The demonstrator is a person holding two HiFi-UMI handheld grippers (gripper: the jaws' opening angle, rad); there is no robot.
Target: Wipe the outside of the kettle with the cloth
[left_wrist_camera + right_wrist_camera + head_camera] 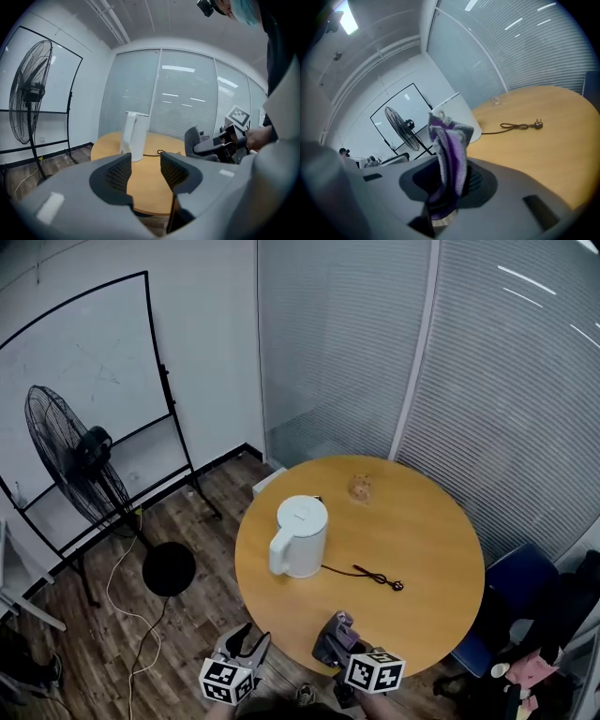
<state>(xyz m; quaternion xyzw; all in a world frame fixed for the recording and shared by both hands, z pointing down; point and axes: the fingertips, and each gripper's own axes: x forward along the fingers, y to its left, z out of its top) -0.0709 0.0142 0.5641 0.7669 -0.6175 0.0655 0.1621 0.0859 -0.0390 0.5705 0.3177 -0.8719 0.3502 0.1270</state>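
the fingers [482, 179] of the right gripper [452, 183] are clamping down on a purple and grey cloth [448, 150], which is standing up out of them in a crumpled fold. the fingers [117, 176] of the left gripper [145, 169] are standing apart with nothing between them, and only the round wooden desk [150, 187] is showing through the gap. in the head view the right gripper [339, 641] is hovering over the near rim of the desk [431, 540] with the cloth [341, 624] poking forward, while the left gripper [246, 645] is hanging just off the rim, over the wooden floor [202, 615]. the white kettle [300, 535] is standing upright on the left part of the desk, its handle turning toward the near left, well apart from both grippers; the left gripper view is showing it [135, 136] straight ahead beyond the open fingers, and in the right gripper view it [459, 110] is rising behind the cloth. a black cord [361, 571] is trailing from the kettle's base to the right and ending in a plug [397, 585] lying loose on the wood. a small brownish object [360, 487], too small to identify, is sitting near the far side. a standing fan [80, 460] and a whiteboard [84, 362] are standing off to the left, and a blue chair [511, 582] is sitting at the right.
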